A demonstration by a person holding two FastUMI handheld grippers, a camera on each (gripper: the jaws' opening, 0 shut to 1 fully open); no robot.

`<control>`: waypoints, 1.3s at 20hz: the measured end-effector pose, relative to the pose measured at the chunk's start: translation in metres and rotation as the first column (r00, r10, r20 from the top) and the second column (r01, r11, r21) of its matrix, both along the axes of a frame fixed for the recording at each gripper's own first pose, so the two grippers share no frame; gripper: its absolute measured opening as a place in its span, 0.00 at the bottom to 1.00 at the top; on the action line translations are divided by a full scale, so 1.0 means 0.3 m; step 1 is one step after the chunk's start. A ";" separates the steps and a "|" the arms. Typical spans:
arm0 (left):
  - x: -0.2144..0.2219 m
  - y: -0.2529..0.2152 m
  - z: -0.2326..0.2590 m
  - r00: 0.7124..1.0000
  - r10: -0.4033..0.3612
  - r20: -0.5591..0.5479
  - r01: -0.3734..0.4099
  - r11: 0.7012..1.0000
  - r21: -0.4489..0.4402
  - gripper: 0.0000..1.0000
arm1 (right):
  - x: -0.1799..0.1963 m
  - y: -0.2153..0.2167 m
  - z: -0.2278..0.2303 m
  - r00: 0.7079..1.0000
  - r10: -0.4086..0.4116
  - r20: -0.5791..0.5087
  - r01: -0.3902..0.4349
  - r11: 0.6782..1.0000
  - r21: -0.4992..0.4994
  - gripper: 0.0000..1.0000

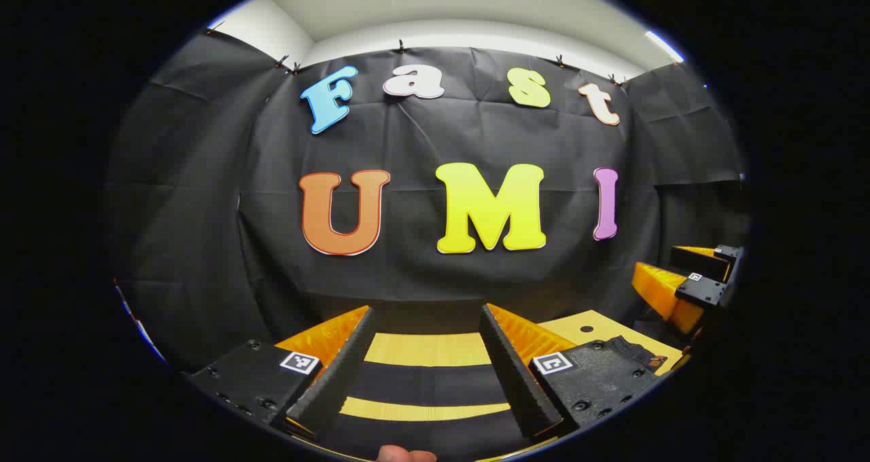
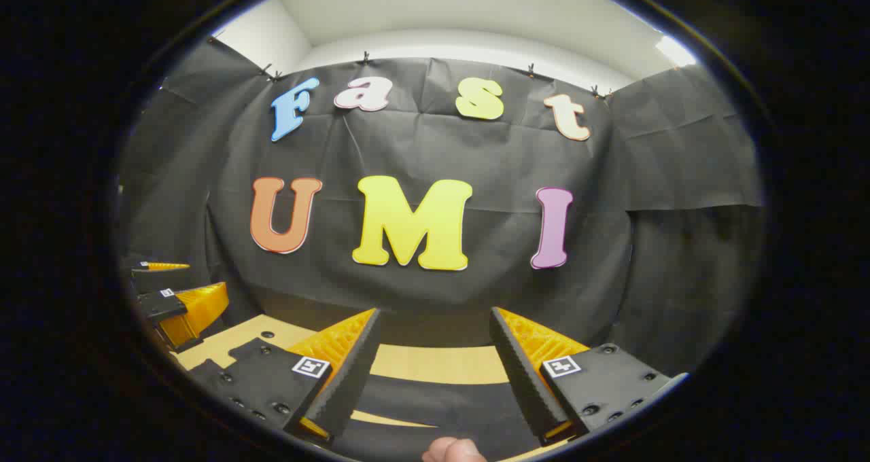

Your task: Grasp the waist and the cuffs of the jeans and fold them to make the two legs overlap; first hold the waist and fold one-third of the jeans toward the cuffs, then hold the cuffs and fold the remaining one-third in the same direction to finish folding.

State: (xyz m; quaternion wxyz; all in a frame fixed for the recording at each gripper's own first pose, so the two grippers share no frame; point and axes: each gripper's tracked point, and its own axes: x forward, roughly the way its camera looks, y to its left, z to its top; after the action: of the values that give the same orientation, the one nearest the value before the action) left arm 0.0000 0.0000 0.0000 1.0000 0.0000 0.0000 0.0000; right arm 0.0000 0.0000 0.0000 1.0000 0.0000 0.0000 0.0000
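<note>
The jeans (image 1: pixel 425 384) are dark, almost black, and lie flat on the yellow wooden table (image 1: pixel 428 348). They show as dark bands between my left gripper's fingers, and more denim (image 1: pixel 629 350) lies at lower right. My left gripper (image 1: pixel 427 309) is open above them with nothing between its fingers. In the right gripper view the jeans (image 2: pixel 442 401) lie under my right gripper (image 2: pixel 435 310), which is also open with nothing held. Each gripper appears in the other's view, the right gripper (image 1: pixel 683 282) at the right edge and the left gripper (image 2: pixel 180 302) at the left edge.
The black cloth wall (image 1: pixel 421 278) stands close behind the table's far edge. A thumb (image 2: pixel 452 450) shows at the bottom of the right gripper view. Bare table (image 2: pixel 238 336) lies between the two grippers.
</note>
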 end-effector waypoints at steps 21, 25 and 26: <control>0.055 0.048 -0.026 0.999 0.044 -0.021 -0.045 0.999 -0.004 0.98 | 0.063 -0.035 -0.039 0.999 -0.021 -0.036 0.022 1.000 0.016 0.98; 0.082 0.078 -0.078 0.998 0.019 -0.058 -0.019 1.000 -0.012 0.98 | 0.093 -0.098 -0.100 0.995 0.010 -0.097 -0.006 0.999 0.041 0.96; 0.076 0.112 -0.116 0.996 0.001 -0.091 -0.005 0.999 -0.039 0.98 | 0.102 -0.155 -0.152 0.988 0.020 -0.152 -0.010 0.998 0.065 0.97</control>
State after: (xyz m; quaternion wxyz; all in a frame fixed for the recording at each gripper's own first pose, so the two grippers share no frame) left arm 0.0227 0.0335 -0.0349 0.9988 -0.0194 0.0453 0.0015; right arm 0.0305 -0.0466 -0.0456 0.9965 0.0319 0.0764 0.0075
